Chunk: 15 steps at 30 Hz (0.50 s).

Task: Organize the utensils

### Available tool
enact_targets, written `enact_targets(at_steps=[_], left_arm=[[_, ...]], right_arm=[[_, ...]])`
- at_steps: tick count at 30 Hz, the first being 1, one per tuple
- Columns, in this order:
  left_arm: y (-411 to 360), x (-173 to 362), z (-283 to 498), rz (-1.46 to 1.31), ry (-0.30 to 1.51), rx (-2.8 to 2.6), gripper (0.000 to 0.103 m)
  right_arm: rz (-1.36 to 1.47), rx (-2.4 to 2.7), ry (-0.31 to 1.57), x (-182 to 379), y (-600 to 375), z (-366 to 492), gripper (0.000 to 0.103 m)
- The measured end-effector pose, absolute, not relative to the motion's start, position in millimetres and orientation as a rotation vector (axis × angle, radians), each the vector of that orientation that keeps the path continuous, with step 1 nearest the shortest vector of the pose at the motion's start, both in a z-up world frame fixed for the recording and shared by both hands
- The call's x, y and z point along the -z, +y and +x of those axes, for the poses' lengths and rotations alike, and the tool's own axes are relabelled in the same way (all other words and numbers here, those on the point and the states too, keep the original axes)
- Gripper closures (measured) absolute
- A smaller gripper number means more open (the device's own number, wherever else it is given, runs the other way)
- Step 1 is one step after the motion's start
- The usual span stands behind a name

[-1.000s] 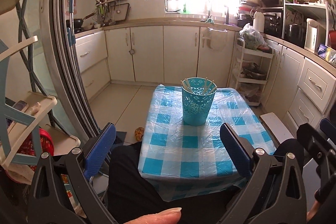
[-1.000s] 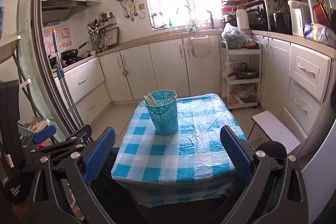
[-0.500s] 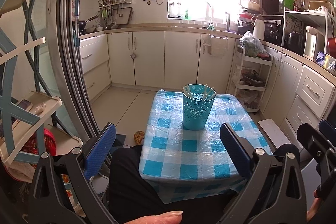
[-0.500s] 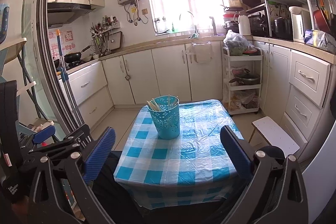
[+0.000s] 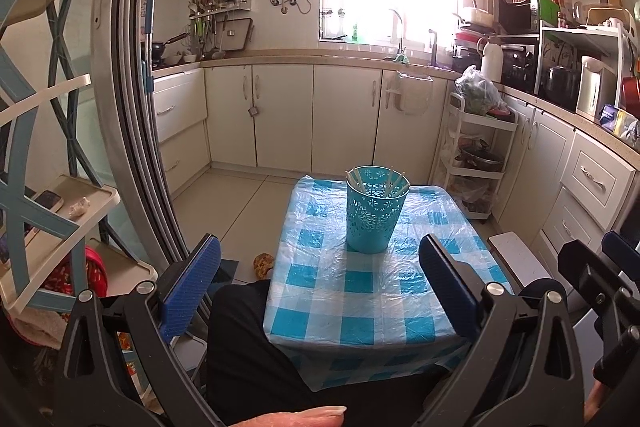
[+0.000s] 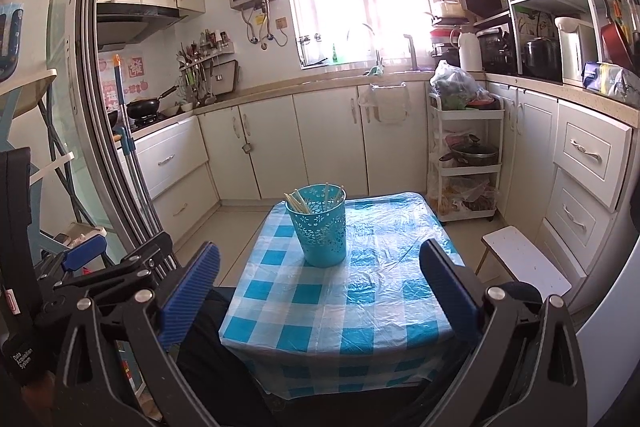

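Teal lattice cup [image 5: 374,213] w/ pale chopsticks [image 6: 298,203] upright, both claws wide apart, holding nothing

Each claw is a black plastic frame of triangular cut-out arms joined by round silver screws, ending in two flat fingers faced with ribbed blue pads; the left claw [image 5: 318,279] and the right claw [image 6: 318,281] look alike. Left of the right claw, the other tool's black body carries a blue pad and a small white label reading "Data Acquisition System" [image 6: 23,363]. Below the left claw, a thumb [image 5: 298,417] with a pale nail shows at the frame's bottom edge, and the person wears black trousers [image 5: 244,339].
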<state>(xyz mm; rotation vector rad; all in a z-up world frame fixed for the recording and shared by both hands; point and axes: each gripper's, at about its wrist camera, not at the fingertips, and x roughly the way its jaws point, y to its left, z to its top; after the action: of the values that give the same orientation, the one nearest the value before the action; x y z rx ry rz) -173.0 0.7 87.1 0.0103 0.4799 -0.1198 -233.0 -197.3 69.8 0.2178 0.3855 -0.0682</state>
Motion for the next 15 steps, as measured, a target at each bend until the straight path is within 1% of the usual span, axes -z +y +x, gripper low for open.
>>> enact_targets(at_steps=[15], left_arm=[[1.1, -84.1, -169.3, 0.008, 0.498, 0.139, 0.008]], right_arm=[[0.219, 0.051, 0.405, -67.8, -195.8, -230.9, 0.007]])
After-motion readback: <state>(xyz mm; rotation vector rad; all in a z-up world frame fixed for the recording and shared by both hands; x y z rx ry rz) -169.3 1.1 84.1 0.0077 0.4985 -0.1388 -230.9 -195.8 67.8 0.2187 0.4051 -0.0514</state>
